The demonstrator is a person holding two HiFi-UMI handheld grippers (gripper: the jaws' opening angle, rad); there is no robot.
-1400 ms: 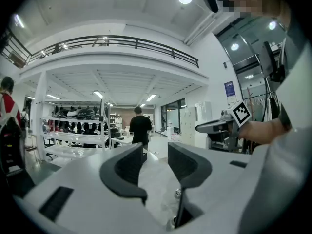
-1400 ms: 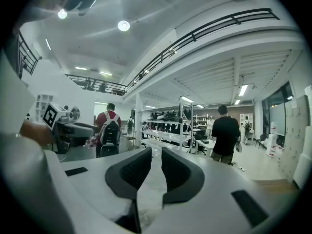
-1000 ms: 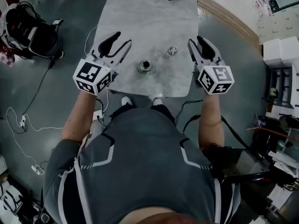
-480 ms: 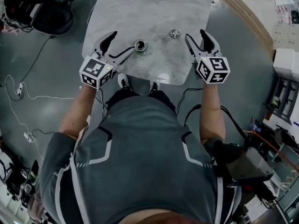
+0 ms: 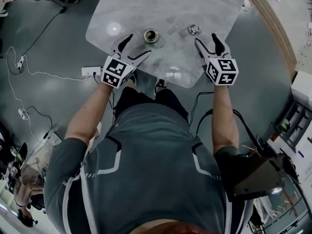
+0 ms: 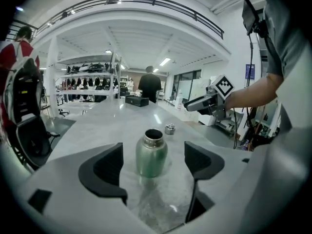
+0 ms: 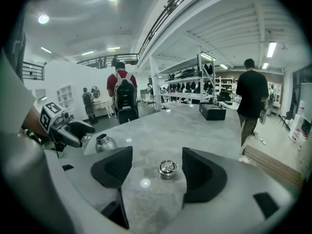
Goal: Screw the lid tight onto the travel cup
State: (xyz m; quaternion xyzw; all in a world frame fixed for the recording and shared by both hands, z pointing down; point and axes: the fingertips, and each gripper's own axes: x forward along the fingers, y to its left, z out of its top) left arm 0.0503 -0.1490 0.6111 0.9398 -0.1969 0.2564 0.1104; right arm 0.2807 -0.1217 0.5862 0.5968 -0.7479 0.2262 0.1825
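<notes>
**Cup.** The cup [image 5: 150, 35] stands upright on the table [image 5: 170, 9], toward the near left corner. Its long axis is vertical and its open mouth points straight up. The body is brushed metal with a green cast, rounding at the shoulder into a narrow neck with a bright rim.

**Lid.** The lid [image 5: 194, 29] lies flat, well apart from the cup toward the right edge. It is a small, round, shiny metal disc.

**Left gripper.** The left gripper [image 5: 138, 45] hangs over the near edge, angled downward at the cup. Its jaws have just been opening and stand wide. In the left gripper view the cup [image 6: 151, 152] is framed between the dark pads, just ahead of the tips, and neither pad touches it.

**Right gripper.** The right gripper [image 5: 206, 39] is also over the near edge and points at the lid. Its jaws have just been opening and are spread wide. The lid [image 7: 168, 169] sits between them and untouched, so this gripper holds nothing.

**Table.** The top is grey and stone-marbled, glossy, with rounded corners. Beyond both items it runs open to the far edge, where a black case [image 7: 212, 111] sits.
</notes>
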